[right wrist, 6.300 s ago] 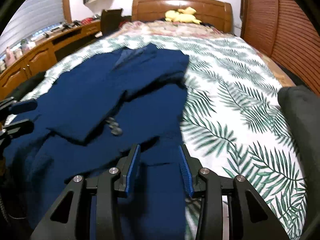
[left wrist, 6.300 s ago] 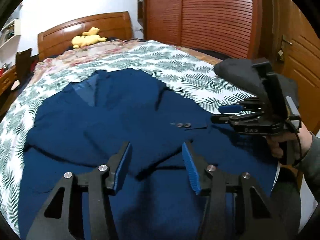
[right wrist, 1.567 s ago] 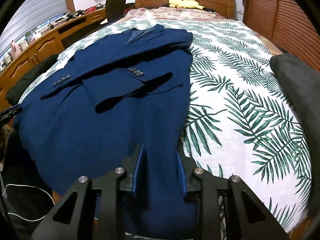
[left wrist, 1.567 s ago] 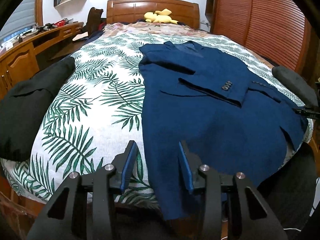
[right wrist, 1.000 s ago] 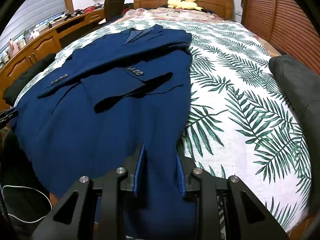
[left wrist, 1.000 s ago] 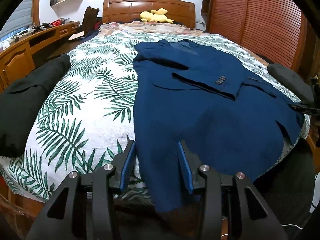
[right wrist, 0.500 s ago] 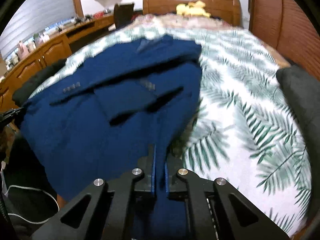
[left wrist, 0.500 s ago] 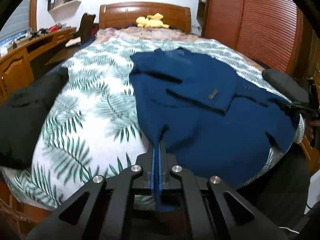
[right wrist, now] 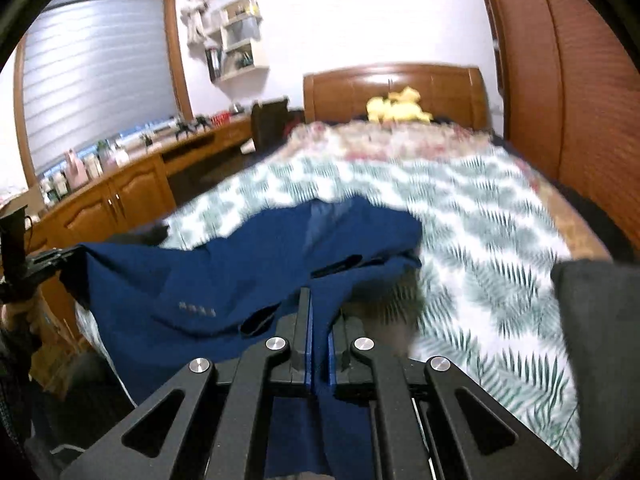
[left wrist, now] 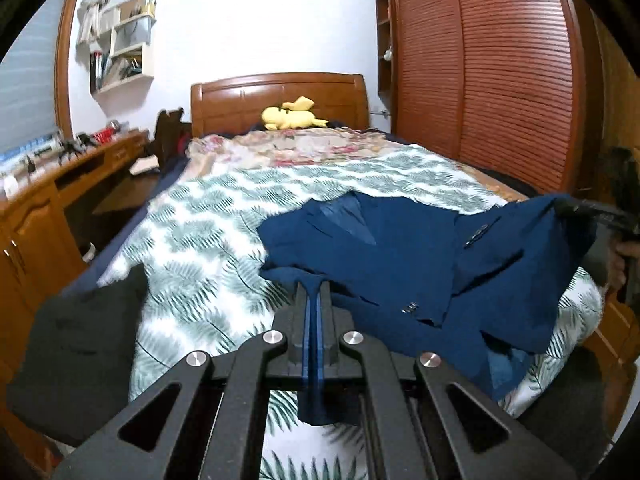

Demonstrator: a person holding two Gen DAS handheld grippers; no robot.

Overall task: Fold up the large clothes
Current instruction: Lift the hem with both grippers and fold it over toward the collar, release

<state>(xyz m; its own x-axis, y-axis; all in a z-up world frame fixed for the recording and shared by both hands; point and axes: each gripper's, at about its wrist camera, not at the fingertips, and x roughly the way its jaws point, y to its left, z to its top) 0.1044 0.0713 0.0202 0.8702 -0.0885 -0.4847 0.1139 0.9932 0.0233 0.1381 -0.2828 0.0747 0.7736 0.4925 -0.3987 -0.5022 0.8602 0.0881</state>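
Blue jacket: one, on the bed. Grippers: two, left gripper and right gripper. Dark garments: two, near left and near right. Yellow plush toy: one, far.

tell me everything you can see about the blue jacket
The blue jacket is a dark navy suit-type jacket of woven-looking cloth, with a lapel collar, lighter blue lining showing at the neck, and rows of small buttons on the sleeve cuffs. Its collar end lies on the leaf-print bedspread, sleeves folded across the front. The hem end is raised off the bed: the left gripper and the right gripper are each shut on a bottom corner, so the cloth sags and bunches between them.
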